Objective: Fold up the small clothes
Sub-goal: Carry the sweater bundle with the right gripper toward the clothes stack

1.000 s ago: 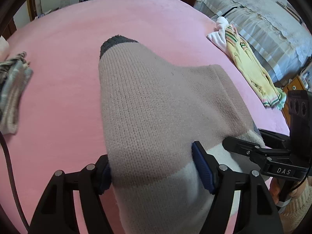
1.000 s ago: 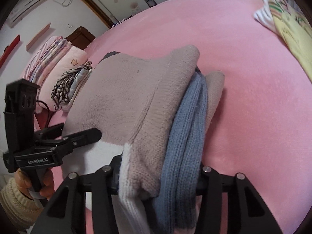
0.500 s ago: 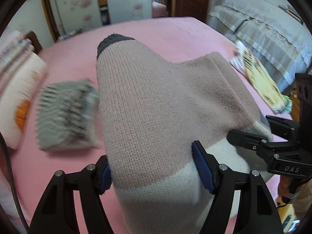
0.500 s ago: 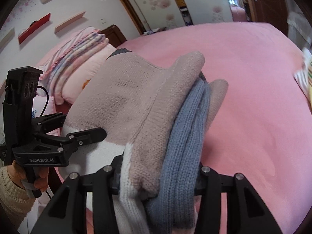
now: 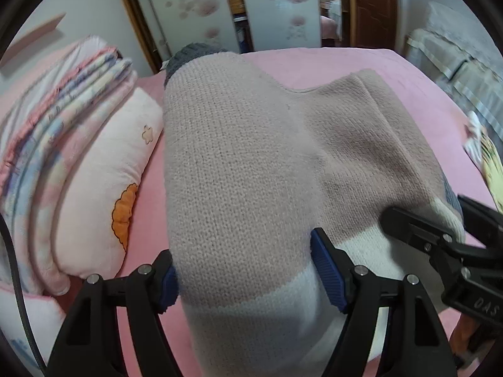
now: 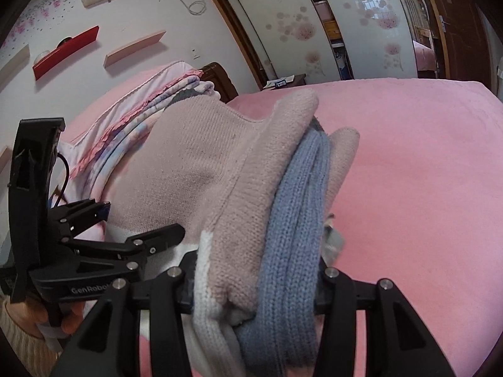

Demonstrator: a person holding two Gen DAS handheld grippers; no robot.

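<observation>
Left wrist view: the left gripper (image 5: pixel 242 270) is clamped on the folded sweater (image 5: pixel 251 163), its blue pads (image 5: pixel 327 273) pressing into the knit on both sides. The sweater is beige with a white band near the jaws and a grey edge at its far end, and it is held up above the pink bed (image 5: pixel 408 94). A pillow (image 5: pixel 103 182) lies on the bed left of the sweater, with a folded quilt (image 5: pixel 56 100) on top of it. The right gripper (image 5: pixel 440 238) grips the sweater's right edge.

Right wrist view: the right gripper (image 6: pixel 254 286) is closed on the sweater (image 6: pixel 201 169), pinching beige, white and blue layers bunched between its fingers. The left gripper (image 6: pixel 125 229) holds the sweater's left side, a hand (image 6: pixel 53 317) below it. The bed (image 6: pixel 424 172) spreads right of the sweater.
</observation>
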